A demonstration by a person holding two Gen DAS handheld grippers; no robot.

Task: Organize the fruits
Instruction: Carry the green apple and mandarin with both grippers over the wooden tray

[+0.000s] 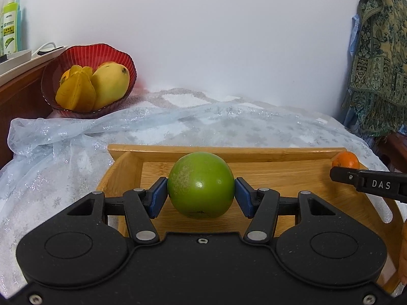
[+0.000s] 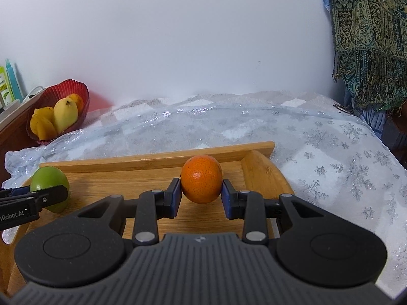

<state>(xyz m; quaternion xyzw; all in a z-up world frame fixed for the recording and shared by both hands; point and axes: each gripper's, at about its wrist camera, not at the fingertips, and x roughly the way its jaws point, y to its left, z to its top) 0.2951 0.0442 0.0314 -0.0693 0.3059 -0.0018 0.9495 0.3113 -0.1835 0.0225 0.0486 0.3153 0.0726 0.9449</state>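
"DAS" reads in white on the side of the right gripper (image 1: 340, 174) as it pokes in from the right edge of the left camera's view, and on the left gripper (image 2: 51, 194), seen from the right camera, part of a word shows, "nRobot.AI". Both tools tilt down over the wooden tray (image 1: 254, 151), side by side. The left gripper (image 1: 201, 193) has its blue pads (image 1: 159, 195) pressed against both sides of a green fruit (image 1: 201, 184), which sits right between the fingertips above the tray floor. The right gripper (image 2: 201, 194) clamps an orange (image 2: 201, 179) the same way. Back left, a red bowl (image 1: 101, 50) holds a mango (image 1: 110, 84) and a starfruit (image 1: 76, 91); the bottle labels (image 1: 10, 30) beyond are too small to read.
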